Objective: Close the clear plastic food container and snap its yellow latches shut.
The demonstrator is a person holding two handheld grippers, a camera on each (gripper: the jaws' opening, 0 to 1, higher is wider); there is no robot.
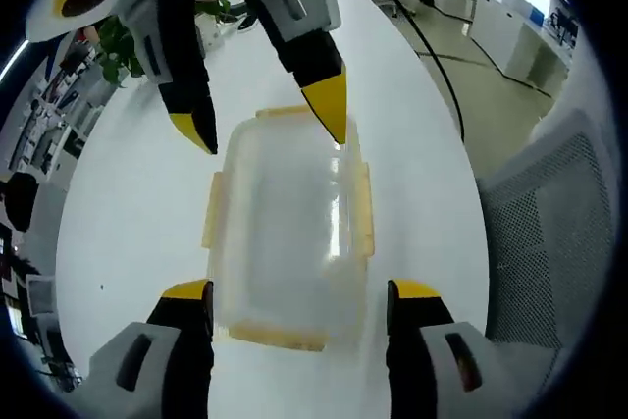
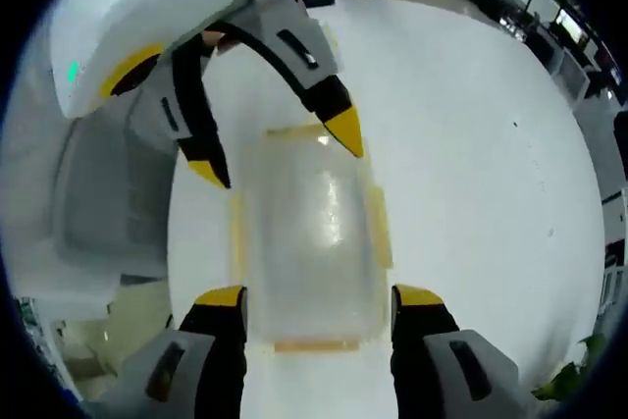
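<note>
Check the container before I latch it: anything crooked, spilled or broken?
Nothing stands out. The container sits flat on the white table with its lid on, looks empty, and no cracks or spills show. Both grippers, left and right, straddle its ends, jaws open.

The clear plastic food container with yellow latches (image 1: 287, 233) is set flat on the white oval table (image 1: 137, 203), lid on top. In the left gripper view, the left gripper (image 1: 299, 291) is placed with its jaws either side of the container's near end, and the right gripper (image 1: 270, 120) is seen opposite at the far end, jaws spread. In the right gripper view, the arrangement is mirrored: right gripper (image 2: 319, 296) near, left gripper (image 2: 280, 154) far. A grey mesh chair (image 1: 554, 233) is found beside the table edge.
</note>
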